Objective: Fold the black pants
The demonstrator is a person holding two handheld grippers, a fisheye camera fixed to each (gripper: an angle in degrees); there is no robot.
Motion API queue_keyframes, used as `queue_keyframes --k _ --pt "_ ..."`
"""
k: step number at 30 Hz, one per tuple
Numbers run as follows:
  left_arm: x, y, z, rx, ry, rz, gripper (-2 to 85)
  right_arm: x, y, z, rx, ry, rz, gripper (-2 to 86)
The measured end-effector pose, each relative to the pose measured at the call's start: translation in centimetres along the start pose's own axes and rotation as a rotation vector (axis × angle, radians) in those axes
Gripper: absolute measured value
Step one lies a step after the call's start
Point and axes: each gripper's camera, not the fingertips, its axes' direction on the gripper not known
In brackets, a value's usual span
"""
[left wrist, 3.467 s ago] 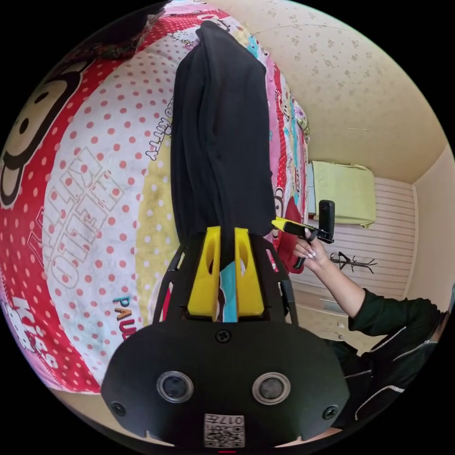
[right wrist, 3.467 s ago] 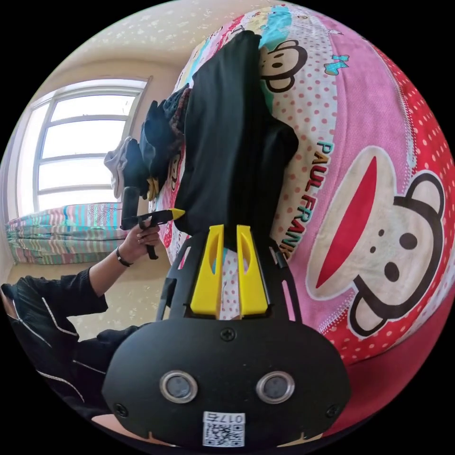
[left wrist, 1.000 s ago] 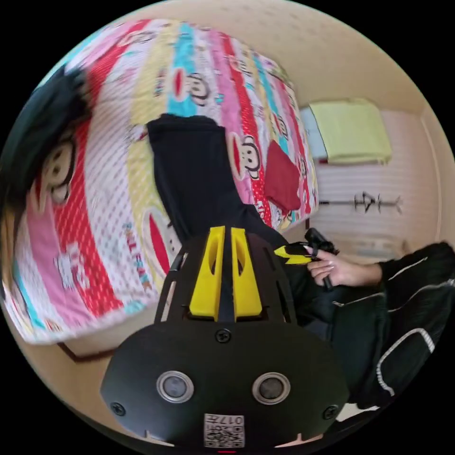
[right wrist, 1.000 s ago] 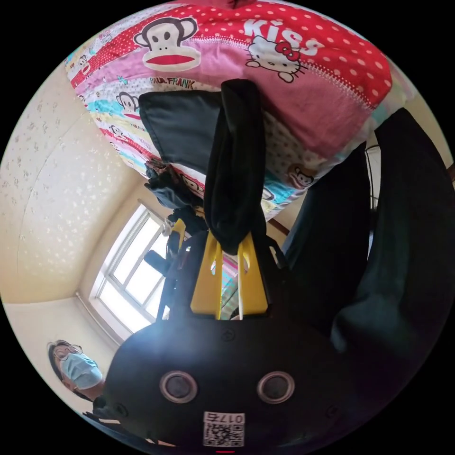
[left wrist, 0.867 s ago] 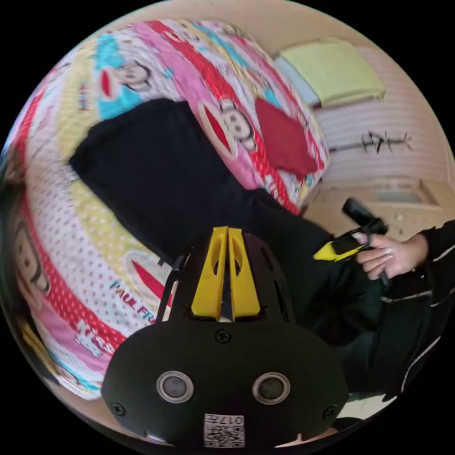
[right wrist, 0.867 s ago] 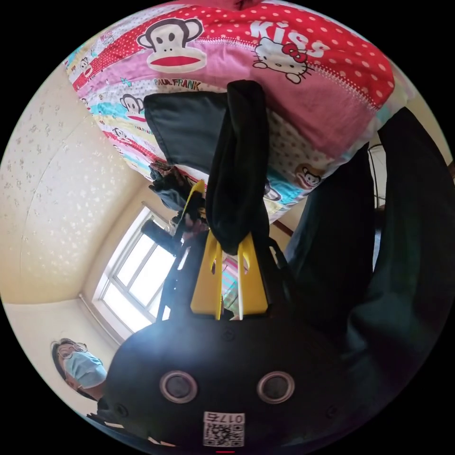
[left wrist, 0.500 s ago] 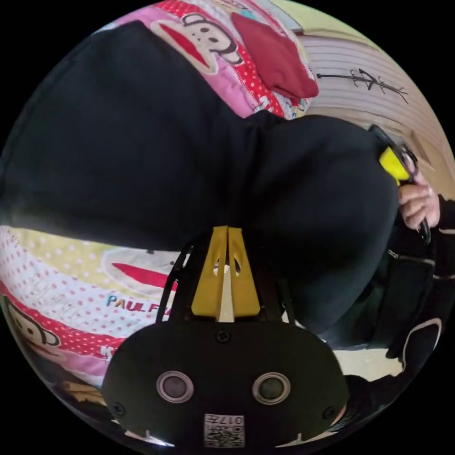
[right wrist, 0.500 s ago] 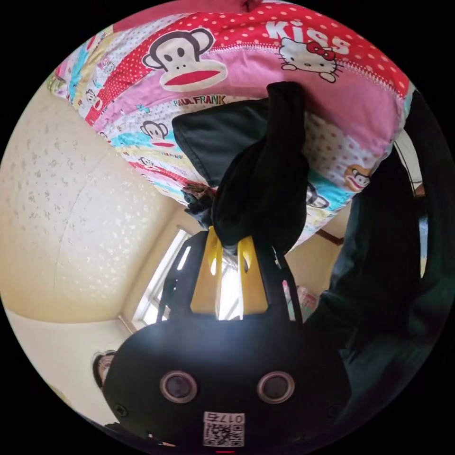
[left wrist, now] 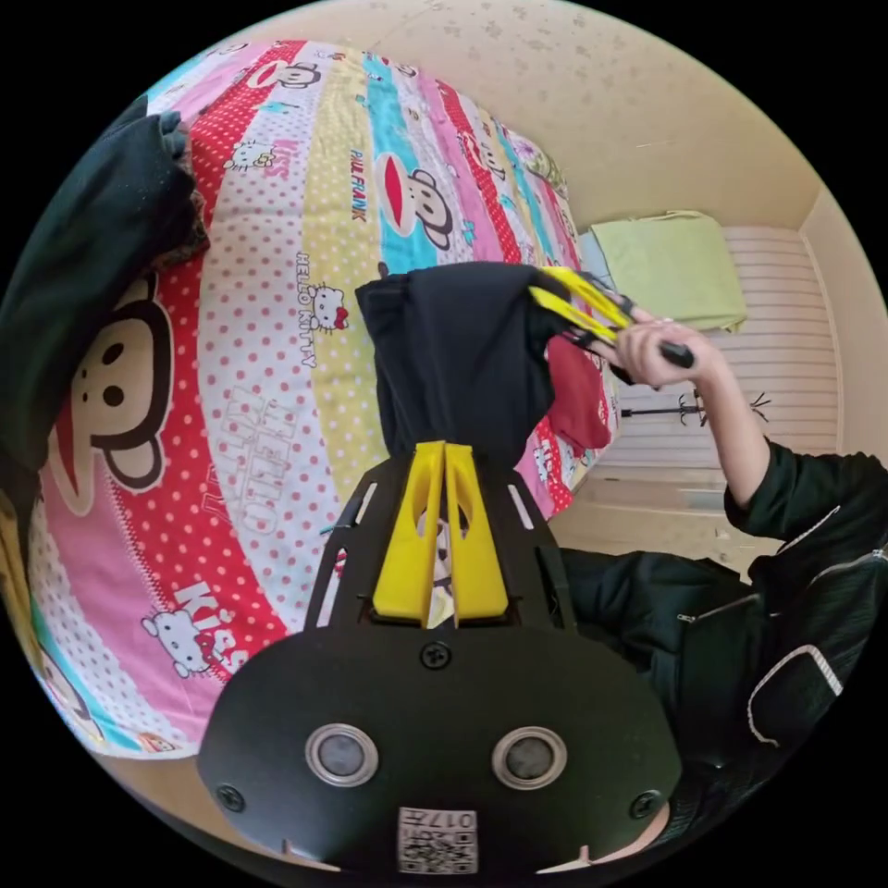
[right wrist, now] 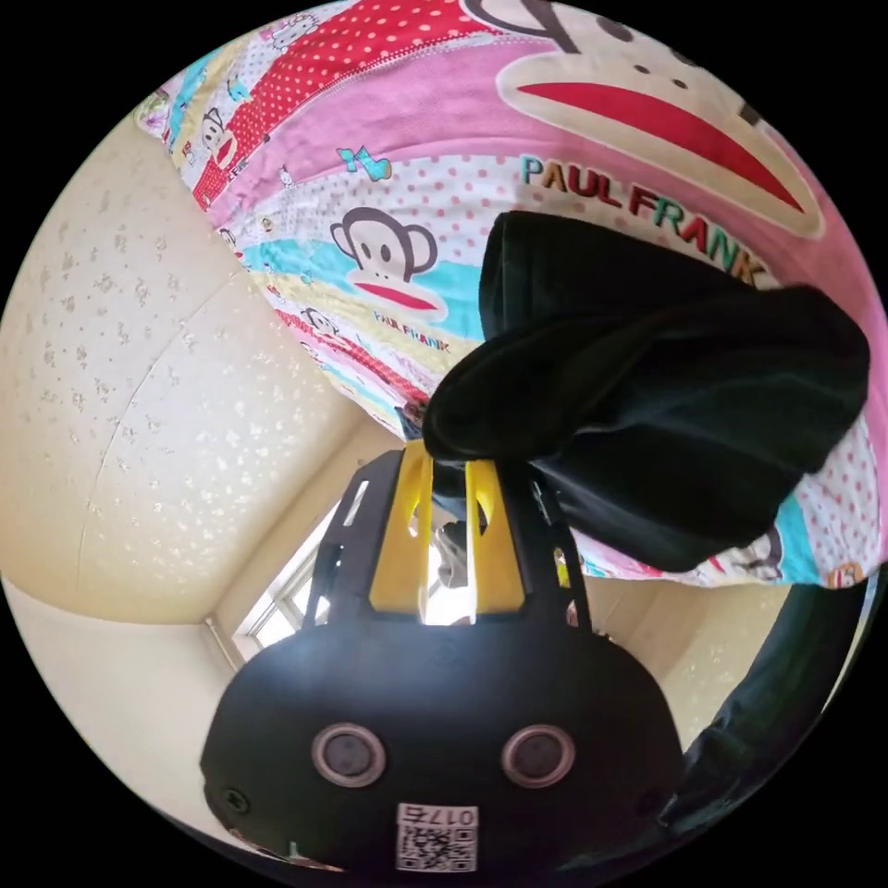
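There is one pair of black pants [left wrist: 458, 356], folded into a short bundle and held up just over the patterned bedspread [left wrist: 277, 305] by two grippers. In the left gripper view, the left gripper [left wrist: 444, 453] has its two yellow jaws pressed together on the near edge of the cloth. The right gripper [left wrist: 555, 301], in the person's hand [left wrist: 647, 347], bites the bundle's far right corner. In the right gripper view, that gripper [right wrist: 444, 467] has its jaws clamped on a thick fold of the pants [right wrist: 666, 388], which bulge out to the right and hide the jaw tips. One red cloth [left wrist: 575, 398] lies on the bed, partly hidden behind the pants. One dark garment [left wrist: 83, 250] at the far left is cut off by the picture's edge. A green cover [left wrist: 671, 268] lies past the bed.
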Motion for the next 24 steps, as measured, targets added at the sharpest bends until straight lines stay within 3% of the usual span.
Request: queue_keyframes --k 2,4,9,12,14,15,17,22,24 --pt "0.4 0.3 1.1 0.042 0.039 -0.02 -0.6 0.8 -2.8 1.6 -0.052 -0.18 -0.057 6.9" --pt "1.2 0.2 2.4 0.1 0.107 -0.033 0.2 -0.2 -2.9 2.1 -0.101 -0.225 -0.092 7.9" --pt "3.6 -0.5 4.9 0.196 0.09 -0.024 2.7 -6.0 1.5 0.9 -0.291 0.026 -0.61 7.2" --pt "5.0 -1.5 7.6 0.164 0.027 0.047 -0.1 -5.7 4.9 0.2 -0.402 0.254 -0.9 4.1" --pt "5.1 -2.5 9.2 0.13 -0.13 0.038 -0.6 -3.0 5.2 1.6 -0.457 0.605 -0.983 2.0" --pt "4.9 -3.2 10.3 0.102 -0.251 0.044 -0.7 -2.2 4.9 2.2 -0.459 0.69 -0.996 1.6" --pt "4.0 -4.4 11.7 0.068 -0.303 0.054 -0.8 0.7 3.5 4.7 -0.435 1.036 -1.089 0.9" --pt "3.8 -5.7 12.4 0.019 -0.25 0.06 -0.1 1.2 5.0 9.7 -0.483 1.362 -1.159 1.0" --pt "4.6 -4.7 11.1 0.035 -0.181 0.103 1.7 0.5 8.0 9.2 -0.505 1.326 -1.304 1.6"
